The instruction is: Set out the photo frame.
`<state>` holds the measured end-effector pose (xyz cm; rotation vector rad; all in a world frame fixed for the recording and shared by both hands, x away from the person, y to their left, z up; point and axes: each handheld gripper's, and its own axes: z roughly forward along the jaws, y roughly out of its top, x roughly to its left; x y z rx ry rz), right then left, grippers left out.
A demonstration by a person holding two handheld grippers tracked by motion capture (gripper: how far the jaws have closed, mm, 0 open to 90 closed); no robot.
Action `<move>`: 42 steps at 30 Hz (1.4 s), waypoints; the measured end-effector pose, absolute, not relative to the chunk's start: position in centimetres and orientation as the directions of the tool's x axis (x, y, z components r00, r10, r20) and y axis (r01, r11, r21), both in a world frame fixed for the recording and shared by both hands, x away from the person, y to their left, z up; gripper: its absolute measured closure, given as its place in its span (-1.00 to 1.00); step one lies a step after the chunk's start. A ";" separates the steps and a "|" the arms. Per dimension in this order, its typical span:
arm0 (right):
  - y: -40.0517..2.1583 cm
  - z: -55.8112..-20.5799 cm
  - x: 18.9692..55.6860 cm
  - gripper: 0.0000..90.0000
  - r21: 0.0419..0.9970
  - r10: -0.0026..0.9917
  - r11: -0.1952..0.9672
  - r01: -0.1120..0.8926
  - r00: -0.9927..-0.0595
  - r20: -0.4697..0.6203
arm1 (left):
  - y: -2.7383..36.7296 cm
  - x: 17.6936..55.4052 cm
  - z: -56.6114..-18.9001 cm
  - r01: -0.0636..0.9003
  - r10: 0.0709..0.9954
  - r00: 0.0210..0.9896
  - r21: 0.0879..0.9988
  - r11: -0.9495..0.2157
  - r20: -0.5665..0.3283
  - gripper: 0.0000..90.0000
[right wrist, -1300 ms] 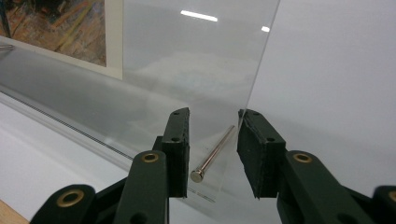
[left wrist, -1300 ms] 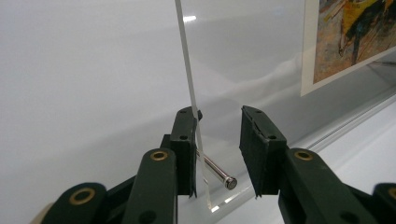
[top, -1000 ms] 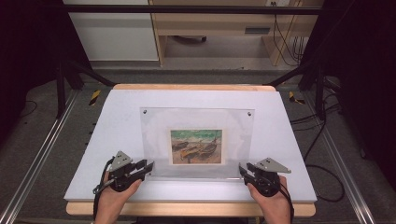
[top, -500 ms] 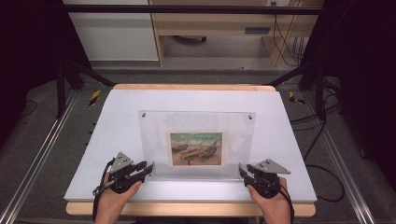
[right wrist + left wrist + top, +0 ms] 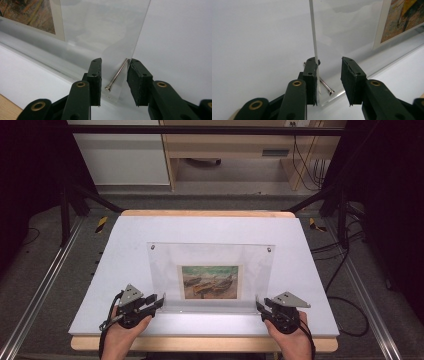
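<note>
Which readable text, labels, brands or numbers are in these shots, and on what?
None readable.
The print inside the clear acrylic frame shows a painted scene with no legible writing.
The left gripper and right gripper carry no visible markings on their jaws, only brass rivets.
The white table is unmarked.
Anything on the cabinets in the background is too small to tell.

A white-topped table (image 5: 210,227) with a pale wooden edge along its near and far sides. Standing upright on its near half is a clear acrylic picture frame (image 5: 212,265), holding a small painting print (image 5: 210,281) at its centre.
</note>
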<state>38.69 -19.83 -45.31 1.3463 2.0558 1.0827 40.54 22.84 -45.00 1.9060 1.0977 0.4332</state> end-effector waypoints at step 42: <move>-19.7 -45.6 38.2 0.43 0.789 0.901 0.233 0.568 -0.431 0.044 | 22.6 40.0 -45.1 0.525 0.821 0.565 0.803 -0.283 -0.081 0.44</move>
